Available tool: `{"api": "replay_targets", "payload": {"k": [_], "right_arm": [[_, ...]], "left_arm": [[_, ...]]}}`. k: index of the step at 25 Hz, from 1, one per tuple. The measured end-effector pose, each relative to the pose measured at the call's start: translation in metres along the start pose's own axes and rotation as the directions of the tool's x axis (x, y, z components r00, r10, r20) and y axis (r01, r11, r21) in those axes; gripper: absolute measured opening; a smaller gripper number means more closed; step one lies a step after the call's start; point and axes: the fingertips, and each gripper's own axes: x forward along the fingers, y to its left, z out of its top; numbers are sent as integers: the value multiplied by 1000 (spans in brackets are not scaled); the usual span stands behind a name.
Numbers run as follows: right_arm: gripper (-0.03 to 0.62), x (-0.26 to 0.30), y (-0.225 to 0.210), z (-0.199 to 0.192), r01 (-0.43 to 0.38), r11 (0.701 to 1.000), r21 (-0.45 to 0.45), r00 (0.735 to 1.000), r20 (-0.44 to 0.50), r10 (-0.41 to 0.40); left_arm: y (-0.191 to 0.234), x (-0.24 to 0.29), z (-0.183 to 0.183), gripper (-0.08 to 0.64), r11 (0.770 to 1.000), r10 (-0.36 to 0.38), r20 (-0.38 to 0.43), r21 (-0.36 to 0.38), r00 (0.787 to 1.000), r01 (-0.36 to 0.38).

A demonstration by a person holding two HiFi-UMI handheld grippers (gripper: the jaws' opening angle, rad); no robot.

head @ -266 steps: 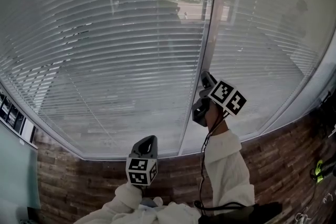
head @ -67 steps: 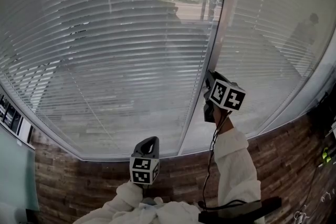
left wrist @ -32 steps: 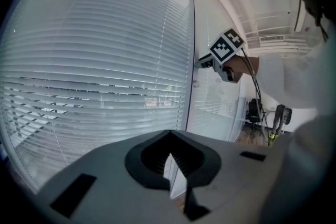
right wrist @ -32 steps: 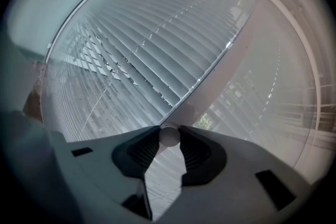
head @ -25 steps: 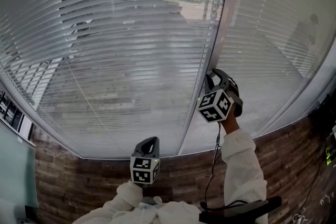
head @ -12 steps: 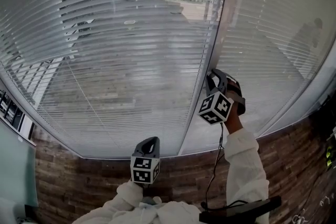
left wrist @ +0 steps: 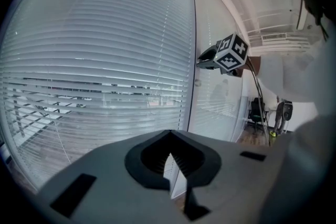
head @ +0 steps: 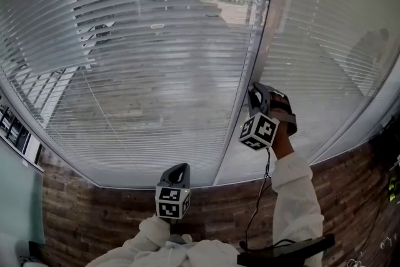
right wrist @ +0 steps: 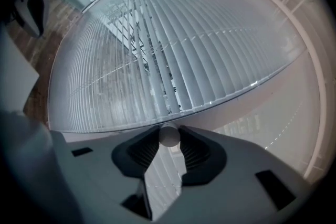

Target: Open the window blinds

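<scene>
Both jaws of the right hand-held gripper [right wrist: 169, 132] pinch a white rod [right wrist: 169, 137].

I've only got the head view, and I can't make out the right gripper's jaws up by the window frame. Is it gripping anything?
Observer: Yes. In the right gripper view, the right gripper is shut on a white rod, seen end-on, with the blind slats beyond it.
Operator: And the left one, down low?
Observer: The left gripper view shows the left gripper with its jaws together and nothing between them.
</scene>
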Motion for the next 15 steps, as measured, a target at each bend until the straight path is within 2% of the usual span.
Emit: {"api": "replay_targets", "payload": {"k": [6,9,15], "right_arm": [[130,0,1,0,22,994,-110,1000,-9,-23],[130,0,3,0,41,979,-201,999,-13,-45],[130,-1,3,1,55,950,-307,998,-13,-62]], "left_arm": [[1,-1,-1,-2,1000,3,0,0,1000,-3],[2,-1,-1,-2,1000,4,2,1,1000,-4],[5,-2,-2,-2,1000,10,-6,-1,1000,-10]]}}
